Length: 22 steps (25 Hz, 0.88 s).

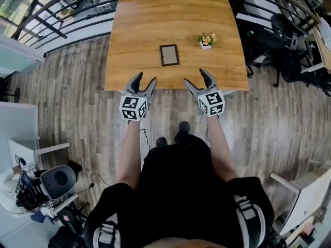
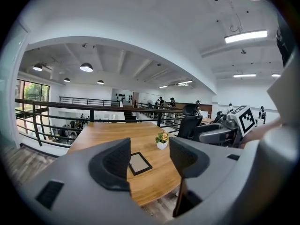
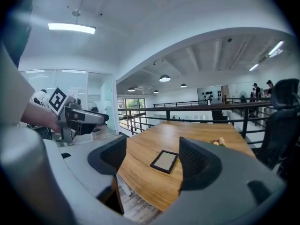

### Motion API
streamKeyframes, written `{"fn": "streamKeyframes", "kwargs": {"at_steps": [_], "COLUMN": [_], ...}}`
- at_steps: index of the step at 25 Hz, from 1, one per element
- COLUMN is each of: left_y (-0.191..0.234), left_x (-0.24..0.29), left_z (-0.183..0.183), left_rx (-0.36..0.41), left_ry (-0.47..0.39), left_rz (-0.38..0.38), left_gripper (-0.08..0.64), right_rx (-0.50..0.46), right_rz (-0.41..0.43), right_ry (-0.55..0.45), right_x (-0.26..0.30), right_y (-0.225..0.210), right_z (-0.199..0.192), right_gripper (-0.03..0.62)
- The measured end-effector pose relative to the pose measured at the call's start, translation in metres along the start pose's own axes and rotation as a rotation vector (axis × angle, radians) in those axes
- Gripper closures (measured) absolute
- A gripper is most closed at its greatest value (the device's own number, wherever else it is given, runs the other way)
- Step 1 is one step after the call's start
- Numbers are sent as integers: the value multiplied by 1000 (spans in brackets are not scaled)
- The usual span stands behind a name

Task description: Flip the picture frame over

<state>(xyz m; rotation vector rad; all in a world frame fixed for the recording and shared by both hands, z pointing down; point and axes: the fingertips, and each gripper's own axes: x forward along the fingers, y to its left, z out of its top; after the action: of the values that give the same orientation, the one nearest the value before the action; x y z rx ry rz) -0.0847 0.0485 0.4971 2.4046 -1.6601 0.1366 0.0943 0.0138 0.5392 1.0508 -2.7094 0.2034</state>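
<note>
The picture frame (image 1: 169,55) lies flat on the wooden table (image 1: 155,14), a little in from its near edge, with a small pot of flowers (image 1: 206,40) well off to its right. The left gripper (image 1: 146,78) and the right gripper (image 1: 195,76) hover side by side at that near edge, both with jaws spread wide and nothing between them, the frame ahead of them, between the two and touching neither. Its pale panel seems to face up, though the views are too small to be sure.

The picture frame (image 1: 169,55) is black, the table (image 1: 145,25) honey wood-grain, floor (image 1: 67,112) grey-brown.
</note>
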Motion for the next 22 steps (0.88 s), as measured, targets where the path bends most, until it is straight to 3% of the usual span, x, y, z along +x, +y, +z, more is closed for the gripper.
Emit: {"fn": "streamKeyframes", "kwargs": {"at_steps": [9, 22], "left_y": [3, 7], "left_x": [17, 43], "left_z": [1, 6], "left_rx": [2, -6], "left_ry": [12, 0], "left_rz": [71, 100], "left_gripper": [301, 301], "right_rx": [-40, -32], "right_rz": [85, 76], "right_ry": [-4, -6], "right_x": [26, 41], "right_y": [-22, -57], "right_z": [14, 20], "right_gripper": [245, 265]}}
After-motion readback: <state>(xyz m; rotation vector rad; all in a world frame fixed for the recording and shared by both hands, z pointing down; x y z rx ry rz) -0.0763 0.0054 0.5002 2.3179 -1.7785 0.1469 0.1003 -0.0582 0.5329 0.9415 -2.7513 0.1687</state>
